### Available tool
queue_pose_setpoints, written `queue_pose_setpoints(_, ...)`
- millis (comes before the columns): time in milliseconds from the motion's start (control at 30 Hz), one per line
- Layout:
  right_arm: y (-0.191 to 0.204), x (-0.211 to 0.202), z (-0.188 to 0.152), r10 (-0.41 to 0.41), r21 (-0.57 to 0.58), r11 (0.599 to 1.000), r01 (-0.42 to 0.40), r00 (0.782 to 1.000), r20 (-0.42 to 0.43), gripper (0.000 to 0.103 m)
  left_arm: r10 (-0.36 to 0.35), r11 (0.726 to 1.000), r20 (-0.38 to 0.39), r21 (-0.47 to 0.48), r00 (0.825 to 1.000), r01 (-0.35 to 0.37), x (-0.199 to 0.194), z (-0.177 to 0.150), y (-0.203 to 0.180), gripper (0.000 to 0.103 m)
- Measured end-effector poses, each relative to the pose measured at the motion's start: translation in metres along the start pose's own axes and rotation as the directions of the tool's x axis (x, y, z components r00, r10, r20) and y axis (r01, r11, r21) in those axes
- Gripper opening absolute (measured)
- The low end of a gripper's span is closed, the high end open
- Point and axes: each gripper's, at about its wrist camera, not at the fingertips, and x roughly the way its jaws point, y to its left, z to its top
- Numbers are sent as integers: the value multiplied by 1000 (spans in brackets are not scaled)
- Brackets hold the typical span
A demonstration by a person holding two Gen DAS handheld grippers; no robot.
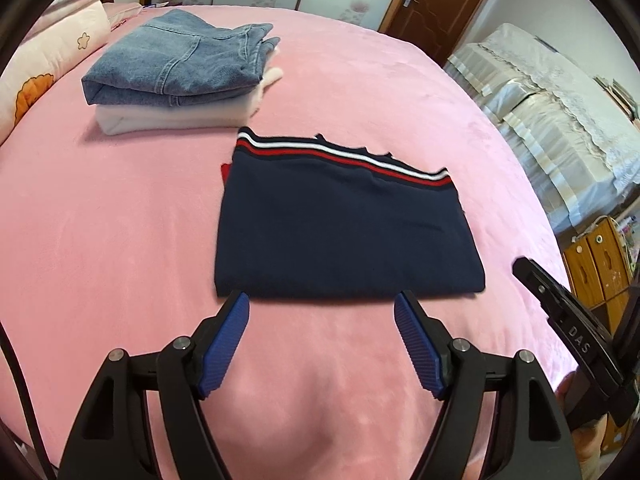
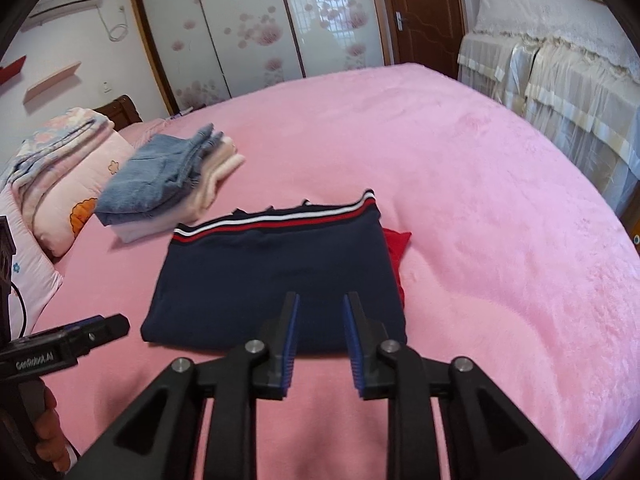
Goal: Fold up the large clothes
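Since sweater (image 1: 344, 236) lies folded mid-bed (image 1: 120, 240), soft and limp, we'd pinch near edge at 6 o'clock. Left claw (image 1: 322, 340) wide apart, right claw (image 2: 321, 340) part-open, both empty.

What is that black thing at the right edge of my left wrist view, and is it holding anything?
Observer: That is the right gripper. Its own camera shows its jaws apart, with nothing between them.
Visitor: Where does it point?
Observer: At the near edge of the folded navy sweater.
Visitor: I see a tiny red scrap beside that sweater. What is it?
Observer: Red fabric sticking out from under the sweater. The right wrist view shows it running along that whole side.
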Motion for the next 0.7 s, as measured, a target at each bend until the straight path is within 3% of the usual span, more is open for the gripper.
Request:
queue_pose_setpoints(200,15,-2,-13,24,-15,1000,-24,999,24,23,-43,999,-24,-19,999,43,7,-21,5,74)
queue_pose_setpoints(500,35,18,-40,27,-47,999,-26,999,20,23,-120,988,-81,-111,989,111,54,-47,27,74)
queue_pose_setpoints(700,42,40,-48,26,-58,998,-26,1000,5,23,-181,970,-65,-176,981,167,81,-49,45,74)
